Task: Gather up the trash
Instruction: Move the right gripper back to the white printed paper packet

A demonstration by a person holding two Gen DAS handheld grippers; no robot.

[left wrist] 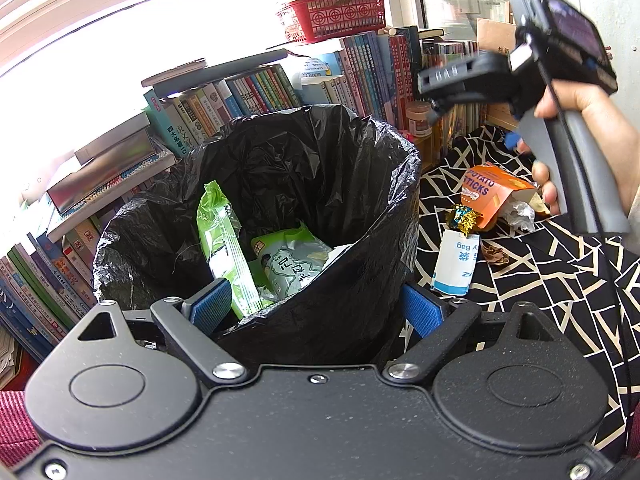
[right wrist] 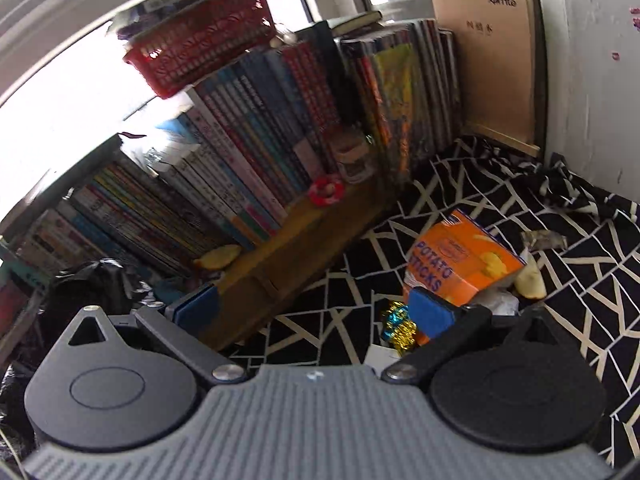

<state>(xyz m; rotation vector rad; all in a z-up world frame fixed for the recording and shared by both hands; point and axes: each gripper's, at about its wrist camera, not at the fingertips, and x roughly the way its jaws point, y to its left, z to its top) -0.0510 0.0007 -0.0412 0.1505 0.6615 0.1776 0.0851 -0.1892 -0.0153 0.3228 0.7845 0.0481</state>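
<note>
A trash bin lined with a black bag [left wrist: 360,184] fills the left wrist view, with green wrappers [left wrist: 222,240] inside. My left gripper [left wrist: 316,306] straddles its near rim, and the bag-covered wall fills the gap from pad to pad. On the black-and-white cloth [right wrist: 580,320] lie an orange Potato Sticks box [right wrist: 460,264], a gold and blue foil wrapper [right wrist: 398,324], a white and blue packet [left wrist: 456,264] and crumpled tissue [left wrist: 520,214]. My right gripper [right wrist: 314,310] is open and holds nothing; it hangs just short of the box. A hand holds it over the litter [left wrist: 436,92].
A row of upright books [right wrist: 248,184] on a wooden shelf [right wrist: 304,248] runs along the back, with a red basket [right wrist: 204,44] on top and a small jar [right wrist: 352,156] in front. A pale fruit piece [right wrist: 530,278] and a crumpled scrap [right wrist: 544,238] lie beyond the box. A wall stands at right.
</note>
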